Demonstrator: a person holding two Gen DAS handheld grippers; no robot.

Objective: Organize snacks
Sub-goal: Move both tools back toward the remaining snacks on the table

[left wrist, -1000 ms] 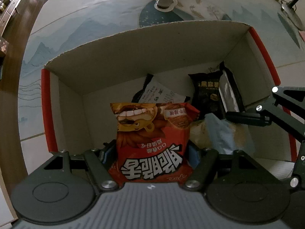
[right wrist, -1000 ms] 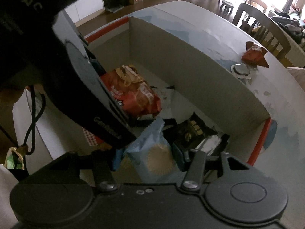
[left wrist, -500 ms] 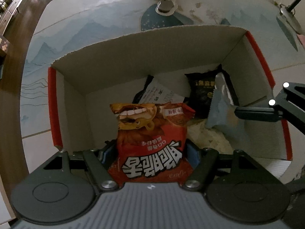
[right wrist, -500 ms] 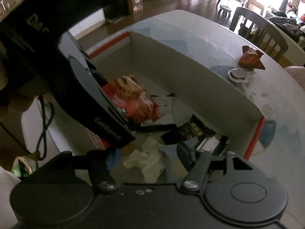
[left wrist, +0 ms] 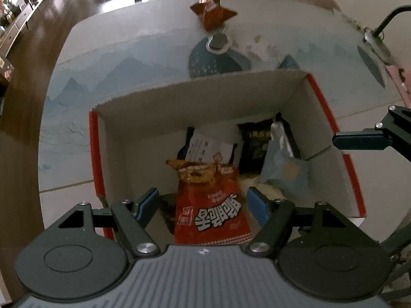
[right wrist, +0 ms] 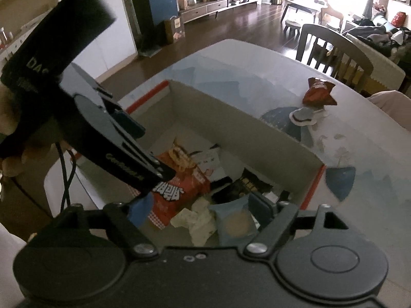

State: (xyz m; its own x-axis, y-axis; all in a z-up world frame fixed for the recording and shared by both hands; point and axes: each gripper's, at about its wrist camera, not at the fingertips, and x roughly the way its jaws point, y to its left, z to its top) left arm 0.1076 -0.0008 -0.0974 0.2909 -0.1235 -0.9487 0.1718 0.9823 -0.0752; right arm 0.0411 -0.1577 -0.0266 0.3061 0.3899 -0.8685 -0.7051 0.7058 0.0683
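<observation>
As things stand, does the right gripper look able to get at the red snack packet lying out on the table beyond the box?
Probably yes. The red snack packet lies in the open on the table, past the far wall of the cardboard box. The right gripper, jaws opening and empty, is above the box, so nothing blocks the way.

An open white cardboard box with red-taped corner edges (left wrist: pixel 303 107) sits on the table and holds most of the snacks: a glossy red crisp bag with bold white lettering (left wrist: pixel 213 205) stands near its front, crumpled top up, and a pale blue pouch printed with a round biscuit (left wrist: pixel 285 172) leans in the right part beside a black foil packet with gold lettering (left wrist: pixel 254 141). A white-labelled dark packet (left wrist: pixel 205 146) lies behind the red bag towards the far wall. Outside the box, well apart on the far tabletop, rests a small red-brown crinkled snack packet (left wrist: pixel 213 15).
</observation>
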